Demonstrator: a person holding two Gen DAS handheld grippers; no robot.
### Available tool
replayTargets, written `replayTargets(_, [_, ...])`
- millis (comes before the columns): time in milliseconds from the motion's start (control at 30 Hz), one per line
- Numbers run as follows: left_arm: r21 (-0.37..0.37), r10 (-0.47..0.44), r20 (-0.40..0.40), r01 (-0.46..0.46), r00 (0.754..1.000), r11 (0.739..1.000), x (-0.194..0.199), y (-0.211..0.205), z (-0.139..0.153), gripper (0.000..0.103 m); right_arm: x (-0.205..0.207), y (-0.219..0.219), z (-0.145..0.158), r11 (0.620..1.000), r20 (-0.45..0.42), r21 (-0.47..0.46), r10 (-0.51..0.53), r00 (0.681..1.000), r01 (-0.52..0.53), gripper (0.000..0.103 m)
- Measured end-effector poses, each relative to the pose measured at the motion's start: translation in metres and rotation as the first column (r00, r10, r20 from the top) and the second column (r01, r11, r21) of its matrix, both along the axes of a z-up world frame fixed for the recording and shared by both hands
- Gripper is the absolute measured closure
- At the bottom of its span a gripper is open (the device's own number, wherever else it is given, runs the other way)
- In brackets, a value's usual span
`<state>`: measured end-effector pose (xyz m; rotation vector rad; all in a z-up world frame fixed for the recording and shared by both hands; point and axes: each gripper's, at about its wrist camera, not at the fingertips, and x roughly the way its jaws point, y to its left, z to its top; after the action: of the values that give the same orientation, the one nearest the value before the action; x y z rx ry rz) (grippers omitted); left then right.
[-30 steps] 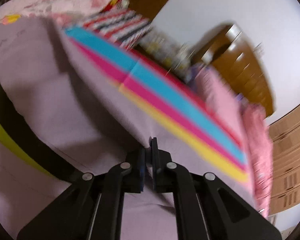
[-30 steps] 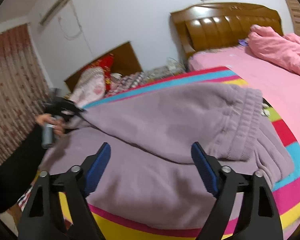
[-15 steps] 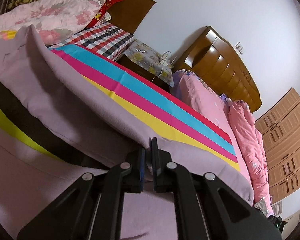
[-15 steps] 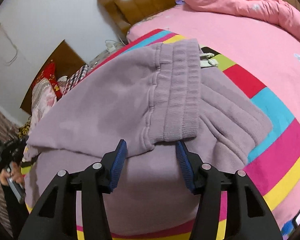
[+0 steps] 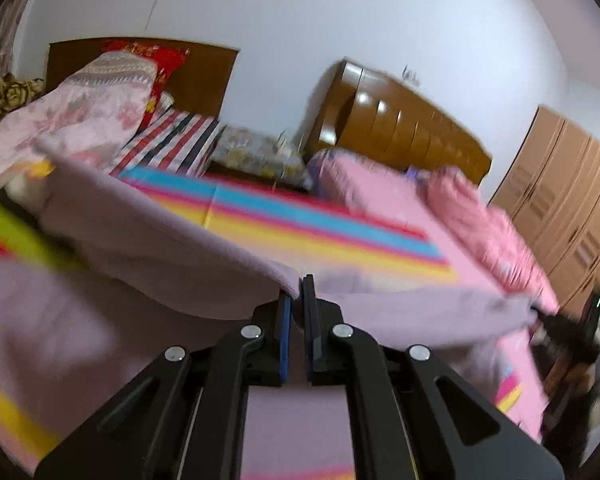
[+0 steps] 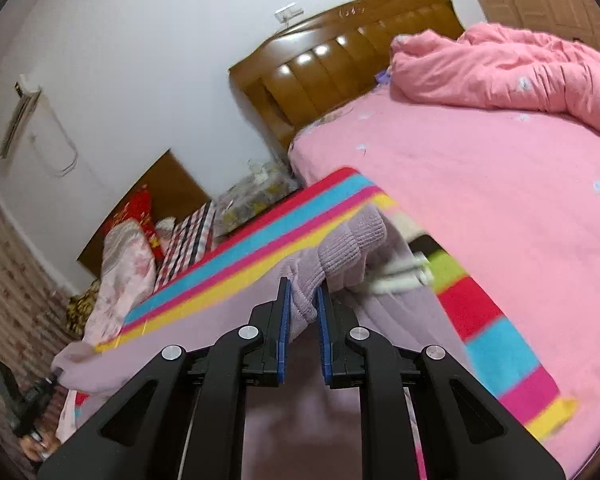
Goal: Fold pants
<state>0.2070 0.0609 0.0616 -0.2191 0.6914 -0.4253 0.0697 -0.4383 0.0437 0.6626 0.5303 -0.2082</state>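
Mauve sweatpants lie across a striped blanket on the bed. My left gripper is shut on the pants' leg end and holds it lifted, the cloth stretched toward the far right. My right gripper is shut on the ribbed waistband, raised above the blanket. The pants span between both grippers. In the right wrist view the left gripper shows at lower left, held by a hand. White drawstrings hang by the waistband.
The striped blanket covers the near bed. A pink sheet and a bunched pink quilt lie to the right. There is a wooden headboard, a bedside table with clutter, a second bed with pillows and a wardrobe.
My right gripper closed from open onto the waistband and lifted it. My left gripper, still shut on the leg end, swung and raised the cloth; the pants now stretch between both grippers.
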Motion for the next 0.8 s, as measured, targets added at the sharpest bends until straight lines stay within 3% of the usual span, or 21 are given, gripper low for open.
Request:
replayTargets(67, [0.015, 0.019, -0.090, -0.018, 0.996, 1.000, -0.018, 0.005, -0.042, 0.098, -0.022, -0.002, -0.035, 0.999, -0.070, 0.051, 0.015, 0.997, -0.012, 0.089])
replayTargets(167, [0.014, 0.054, -0.243, -0.052, 0.969, 0.999, -0.025, 0.006, -0.111, 0.098, -0.034, -0.001, -0.086, 0.996, -0.182, 0.091, -0.004, 0.983, 0.021, 0.090])
replayTargets(233, [0.053, 0.056, -0.183, -0.047, 0.981, 0.997, -0.027, 0.001, -0.112, 0.098, -0.040, -0.005, -0.096, 0.990, -0.127, 0.138, -0.012, 0.992, 0.030, 0.090])
replayTargets(400, [0.066, 0.060, -0.115, -0.053, 0.992, 0.996, -0.024, -0.003, -0.081, 0.097, -0.041, 0.000, -0.078, 0.995, -0.111, 0.097, -0.010, 0.994, 0.021, 0.090])
replayTargets(500, [0.085, 0.065, -0.148, -0.053, 0.987, 0.995, -0.022, -0.005, -0.089, 0.098, -0.042, 0.002, -0.089, 0.988, -0.135, 0.145, -0.024, 0.991, 0.044, 0.092])
replayTargets(567, [0.096, 0.076, -0.194, -0.058, 0.978, 0.994, -0.020, -0.006, -0.101, 0.098, -0.046, 0.002, -0.090, 0.984, -0.105, 0.171, -0.031, 0.994, 0.049, 0.092])
replayTargets(800, [0.013, 0.063, -0.215, -0.062, 0.975, 0.998, -0.030, 0.013, -0.110, 0.091, -0.045, 0.004, -0.084, 0.990, -0.113, 0.134, -0.026, 0.993, 0.041, 0.092])
